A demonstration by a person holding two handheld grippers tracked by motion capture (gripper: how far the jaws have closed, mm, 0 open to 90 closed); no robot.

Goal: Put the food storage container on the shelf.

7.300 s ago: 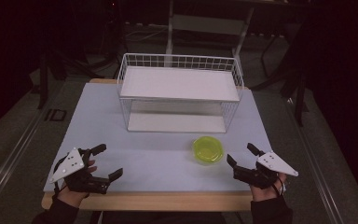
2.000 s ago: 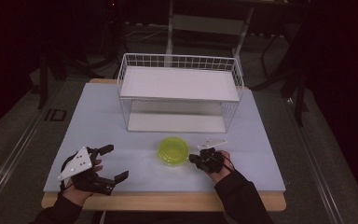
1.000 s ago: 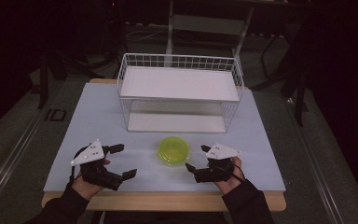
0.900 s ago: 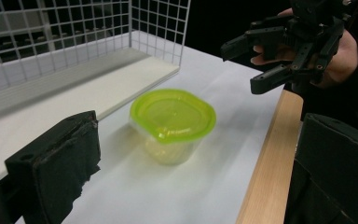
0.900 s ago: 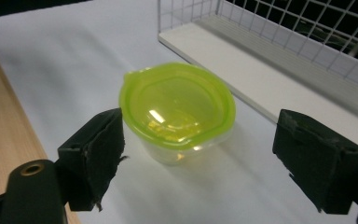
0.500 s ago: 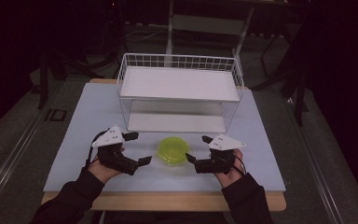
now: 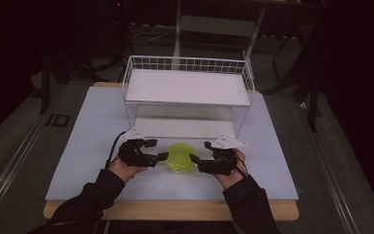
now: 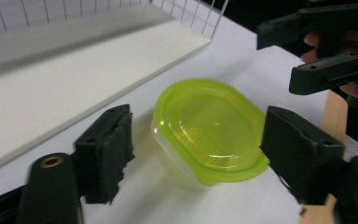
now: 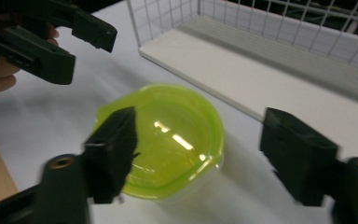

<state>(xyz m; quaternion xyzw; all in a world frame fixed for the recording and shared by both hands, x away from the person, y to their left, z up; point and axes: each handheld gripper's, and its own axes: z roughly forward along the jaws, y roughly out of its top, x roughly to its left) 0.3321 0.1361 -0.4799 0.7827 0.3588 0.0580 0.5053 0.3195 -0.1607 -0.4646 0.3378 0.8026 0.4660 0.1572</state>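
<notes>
White table [image 7: 87,146], wire rack [image 7: 187,92] behind lidded green container [image 7: 181,157]; left gripper [image 7: 157,150] and right gripper [image 7: 199,158] flanking, jaws spread, just closing.

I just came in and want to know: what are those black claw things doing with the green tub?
A person holds a gripper in each hand and brings both in on a small tub with a green lid on the table, in front of a white wire rack. The left gripper and the right gripper flank the tub from either side. Their jaws have just been closing, but neither one clearly presses on it yet.
</notes>
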